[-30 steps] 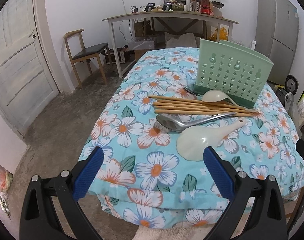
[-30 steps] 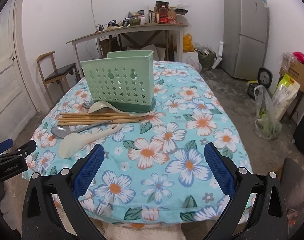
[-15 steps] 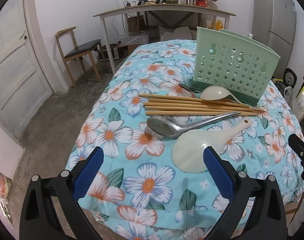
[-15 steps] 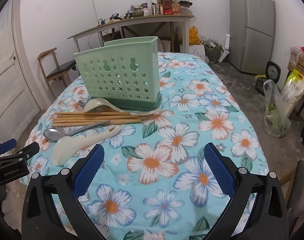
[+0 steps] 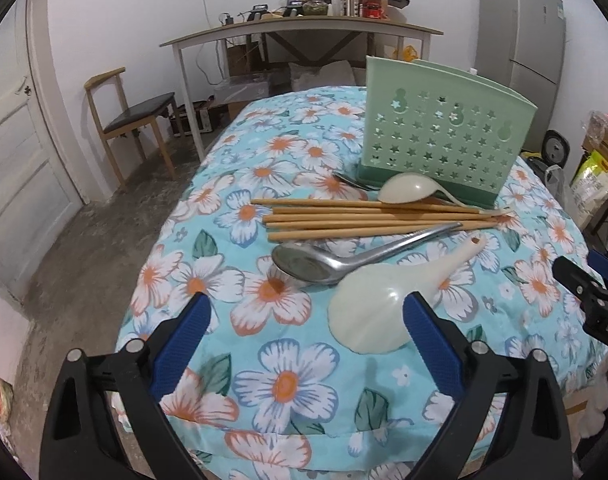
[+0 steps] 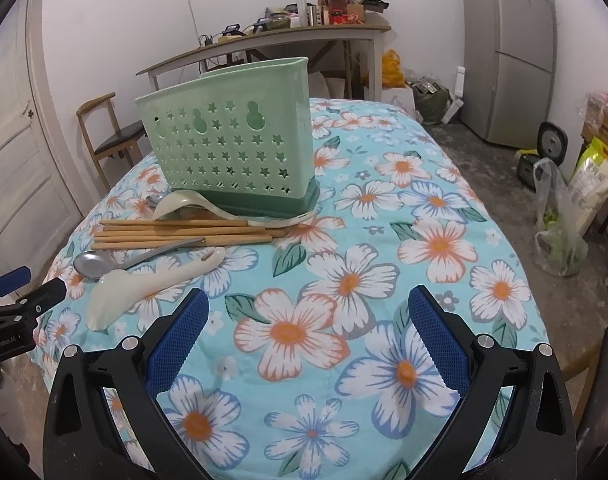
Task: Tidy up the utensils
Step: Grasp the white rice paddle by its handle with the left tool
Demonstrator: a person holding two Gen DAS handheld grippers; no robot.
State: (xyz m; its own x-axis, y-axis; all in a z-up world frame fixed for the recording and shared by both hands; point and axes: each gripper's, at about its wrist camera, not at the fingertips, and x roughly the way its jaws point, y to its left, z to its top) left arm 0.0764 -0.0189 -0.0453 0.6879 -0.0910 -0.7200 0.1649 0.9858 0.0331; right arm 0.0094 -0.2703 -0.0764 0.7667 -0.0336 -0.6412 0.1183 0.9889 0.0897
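Observation:
A pale green perforated utensil holder stands on the flowered tablecloth. In front of it lie a white soup spoon, several wooden chopsticks, a metal spoon and a white rice paddle. My left gripper hovers over the near table edge, its jaws closing. The paddle's head lies partly between them by the right finger, and neither pad presses on it. My right gripper stands open over bare cloth, to the right of the utensils.
A wooden chair and a white door stand at the left. A cluttered desk is behind the table, a grey fridge at the back right. Bags sit on the floor to the right.
Both grippers have moved forward and down over the table. The left one now reaches the paddle's head, and its fingers stand slightly closer together.

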